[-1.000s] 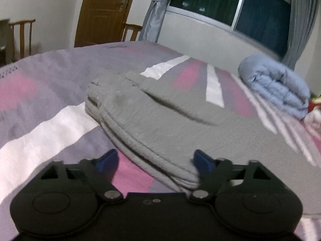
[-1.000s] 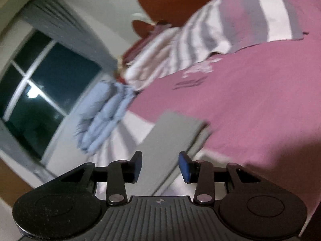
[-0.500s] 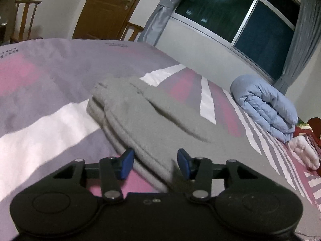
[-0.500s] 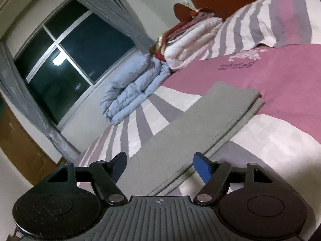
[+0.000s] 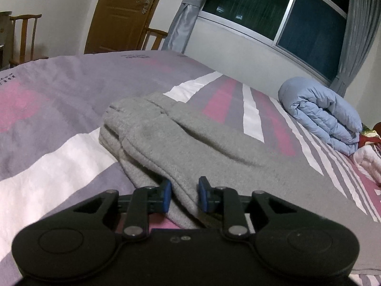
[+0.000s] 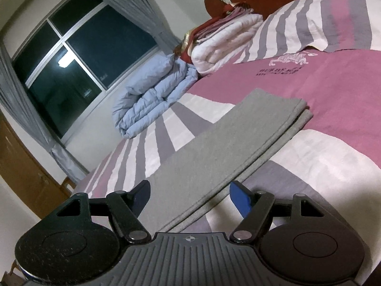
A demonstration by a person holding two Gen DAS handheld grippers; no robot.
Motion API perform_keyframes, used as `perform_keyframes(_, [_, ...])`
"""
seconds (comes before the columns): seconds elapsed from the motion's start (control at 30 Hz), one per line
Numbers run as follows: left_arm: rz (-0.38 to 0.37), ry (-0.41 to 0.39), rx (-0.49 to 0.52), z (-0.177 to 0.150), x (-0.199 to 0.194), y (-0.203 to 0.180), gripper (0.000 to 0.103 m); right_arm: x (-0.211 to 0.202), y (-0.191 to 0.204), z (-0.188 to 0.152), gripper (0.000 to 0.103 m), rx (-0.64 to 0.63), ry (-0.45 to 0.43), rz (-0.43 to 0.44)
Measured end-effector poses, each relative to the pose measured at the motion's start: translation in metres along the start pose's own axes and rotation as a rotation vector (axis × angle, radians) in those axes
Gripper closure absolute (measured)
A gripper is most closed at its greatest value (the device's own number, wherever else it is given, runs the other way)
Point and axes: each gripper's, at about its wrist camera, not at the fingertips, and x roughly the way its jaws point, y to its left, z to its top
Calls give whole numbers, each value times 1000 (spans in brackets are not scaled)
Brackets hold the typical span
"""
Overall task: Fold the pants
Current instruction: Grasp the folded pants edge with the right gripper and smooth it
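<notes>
On the left, the left gripper (image 5: 182,196) has its fingers closed in on a raised ridge of the grey pants (image 5: 190,147) near the waistband end; they look pinched on the fabric, though contact is hard to confirm. The pants lie lengthwise on the striped bed (image 5: 59,157), already halved leg on leg. To the right, the right gripper (image 6: 190,196) has its fingers spread wide around the long edge toward the cuffs, gripping nothing. The step in hand appears to be securing both ends; next, the right fingers would need to close before any lift.
</notes>
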Motion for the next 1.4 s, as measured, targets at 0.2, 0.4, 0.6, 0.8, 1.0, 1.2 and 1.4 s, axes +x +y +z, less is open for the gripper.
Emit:
perform_keyframes(0.2, [-4, -28, 0, 2, -2, 0, 94, 4, 0, -1, 30, 4, 18, -7])
perform_keyframes(0.4, [44, 41, 22, -2, 10, 3, 93, 7, -2, 1, 30, 13, 36, -11])
perform_keyframes(0.6, [42, -13, 23, -6, -22, 2, 87, 8, 10, -2, 30, 24, 84, 55])
perform_keyframes(0.8, [-32, -54, 41, -11, -34, -20, 37, 41, 9, -26, 30, 273, 244, 186])
perform_keyframes(1.0, [-44, -15, 126, -17, -21, -39, 35, 65, 6, -36, 30, 326, 291, 224])
perform_keyframes(1.2, [-34, -14, 119, -17, -14, -39, 34, 68, 13, -39, 50, 329, 337, 318])
perform_keyframes(1.4, [-20, -12, 148, -18, -11, -45, 32, 96, 22, -52, 50, 329, 405, 323])
